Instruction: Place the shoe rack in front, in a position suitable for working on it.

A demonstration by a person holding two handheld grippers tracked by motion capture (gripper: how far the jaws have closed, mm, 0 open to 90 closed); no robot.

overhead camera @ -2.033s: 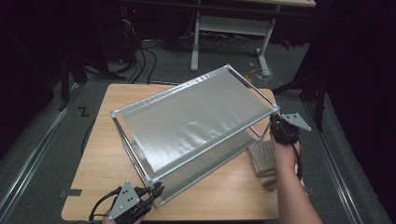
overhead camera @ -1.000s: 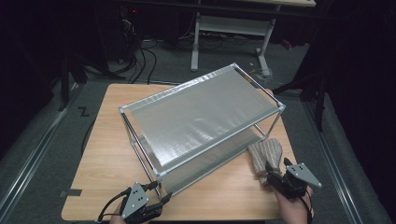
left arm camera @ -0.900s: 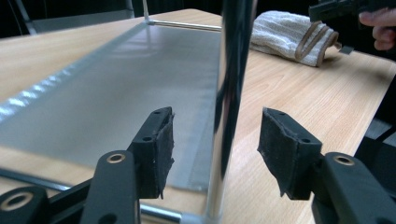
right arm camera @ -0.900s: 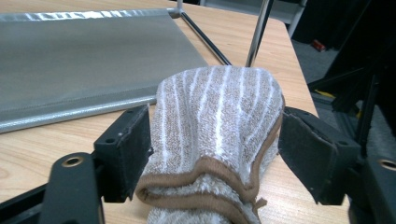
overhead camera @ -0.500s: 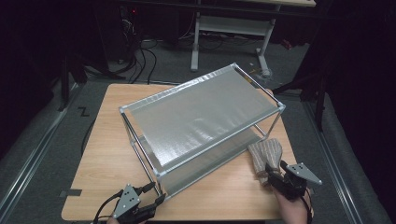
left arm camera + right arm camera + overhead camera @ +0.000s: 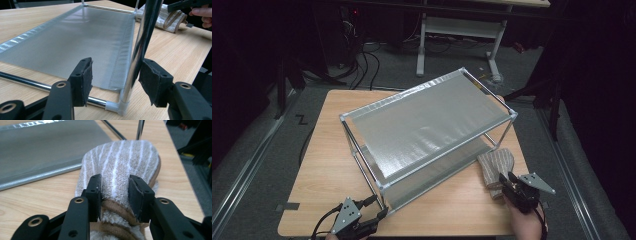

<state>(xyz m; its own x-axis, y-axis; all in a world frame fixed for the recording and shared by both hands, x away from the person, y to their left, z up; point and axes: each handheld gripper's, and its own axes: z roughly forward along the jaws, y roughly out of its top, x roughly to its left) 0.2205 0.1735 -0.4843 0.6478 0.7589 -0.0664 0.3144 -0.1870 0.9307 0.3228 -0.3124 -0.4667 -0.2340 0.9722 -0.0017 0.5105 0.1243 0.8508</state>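
A metal rack (image 6: pixel 362 116) with two grey fabric shelves stands on the wooden table (image 6: pixel 322 165). My left gripper (image 6: pixel 379 212) is at the rack's near corner. In the left gripper view its jaws (image 6: pixel 115 80) are apart around the chrome corner post (image 6: pixel 140 45); the post lies against the right pad and clear of the left one. A beige striped slipper (image 6: pixel 495 165) lies to the right of the rack. My right gripper (image 6: pixel 507 181) has just been closing and its pads pinch the slipper's (image 6: pixel 122 160) fuzzy upper near the opening.
The rack's lower shelf (image 6: pixel 45 147) lies just left of the slipper, with a rack leg (image 6: pixel 140 128) behind it. The table's right edge (image 6: pixel 528 170) is close to my right hand. Cables and a desk frame (image 6: pixel 457 30) stand on the floor beyond.
My right gripper came down from the rack's right corner to the near end of the slipper. The rack turned a little. My left gripper stayed at the near corner.
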